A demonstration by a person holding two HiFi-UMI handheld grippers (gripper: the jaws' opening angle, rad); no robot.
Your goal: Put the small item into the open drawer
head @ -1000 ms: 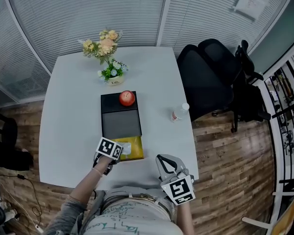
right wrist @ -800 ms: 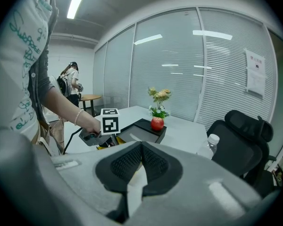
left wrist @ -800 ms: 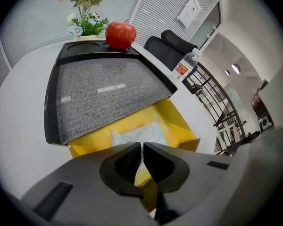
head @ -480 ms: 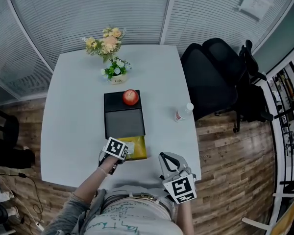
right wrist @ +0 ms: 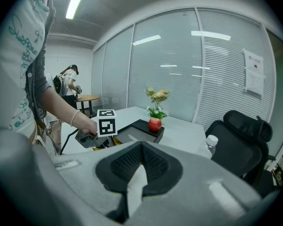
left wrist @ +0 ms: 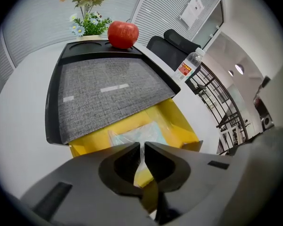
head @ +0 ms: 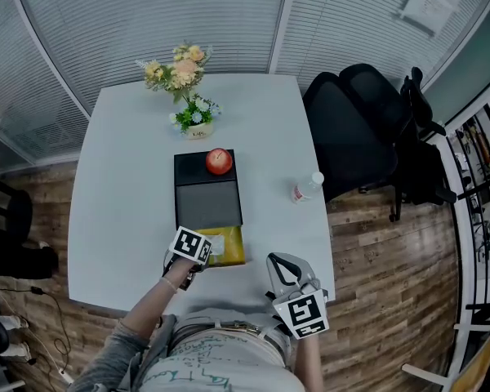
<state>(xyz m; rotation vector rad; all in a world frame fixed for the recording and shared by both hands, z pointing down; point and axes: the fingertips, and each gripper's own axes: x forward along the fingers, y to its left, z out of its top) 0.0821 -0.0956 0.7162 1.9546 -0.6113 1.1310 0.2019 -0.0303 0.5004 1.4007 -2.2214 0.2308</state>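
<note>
Left gripper view shows the left claw (left wrist: 142, 147) poised over the pulled-out yellow drawer (left wrist: 181, 121) of a black desktop box with a grey fabric top (left wrist: 108, 91). Its jaws have just been easing apart to a narrow gap, pinching nothing. The small pale plastic packet (left wrist: 134, 134) lies inside the drawer. Rightward, the right claw (right wrist: 140, 150) hangs by the white desk's (head: 122, 178) near right corner, jaws together, empty.

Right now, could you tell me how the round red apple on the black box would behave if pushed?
The round red apple would probably roll, being round and glossy. The raised rim of the black box might check it. It looks firm, unlikely to dent.
</note>
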